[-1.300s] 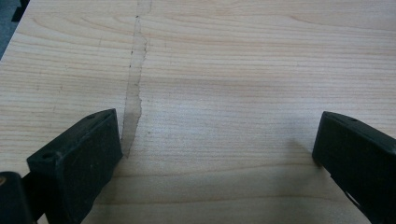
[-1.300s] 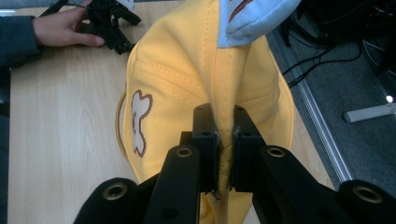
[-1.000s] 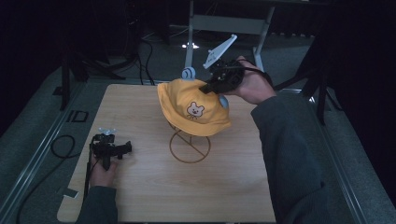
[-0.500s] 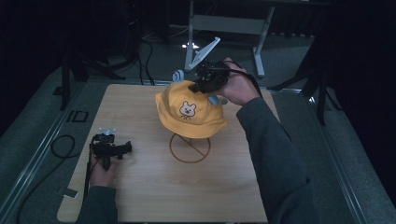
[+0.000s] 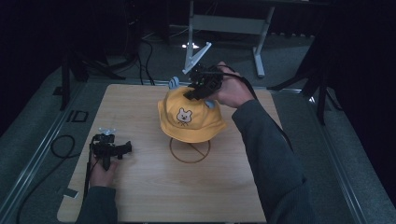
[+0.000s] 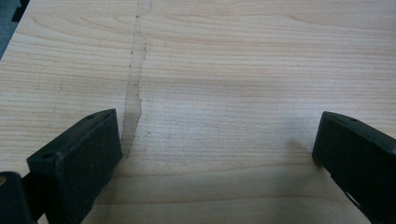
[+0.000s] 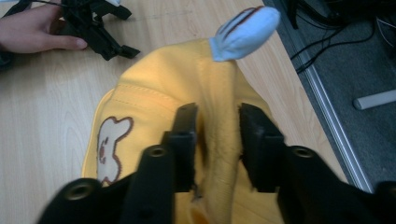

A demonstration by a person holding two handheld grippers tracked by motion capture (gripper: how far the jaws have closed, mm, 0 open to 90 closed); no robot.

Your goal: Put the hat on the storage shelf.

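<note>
Right gripper (image 5: pixel 195 89): sits at the crown of the yellow hat (image 5: pixel 189 122), held from the far right by the person's right hand (image 5: pixel 232 91). Its jaws have just been opening – in the right gripper view a raised fold of the hat's cloth runs up between the two black fingers (image 7: pixel 186 135), and a gap shows on each side of the fold, so the pads are not pressing on it.

Yellow hat: stands on a stand over a round ring base (image 5: pixel 189 150) in the middle of the wooden table (image 5: pixel 140 196). The bear face (image 5: pixel 184 115) on its front lies below and to the left of the right gripper's fingertips, facing the person. One pale blue ear (image 7: pixel 245 26) sticks up just beyond the fingertips in the right gripper view; in the high view it shows to their left.

Left gripper (image 5: pixel 127 148): rests on the table well apart from the hat, toward the near left, with the left hand (image 5: pixel 103 171) behind it. Its fingers (image 6: pixel 79 158) stand wide apart – bare wood lies between them, with a strip of clear tape (image 6: pixel 133 98) running away from the left finger's tip.
</note>
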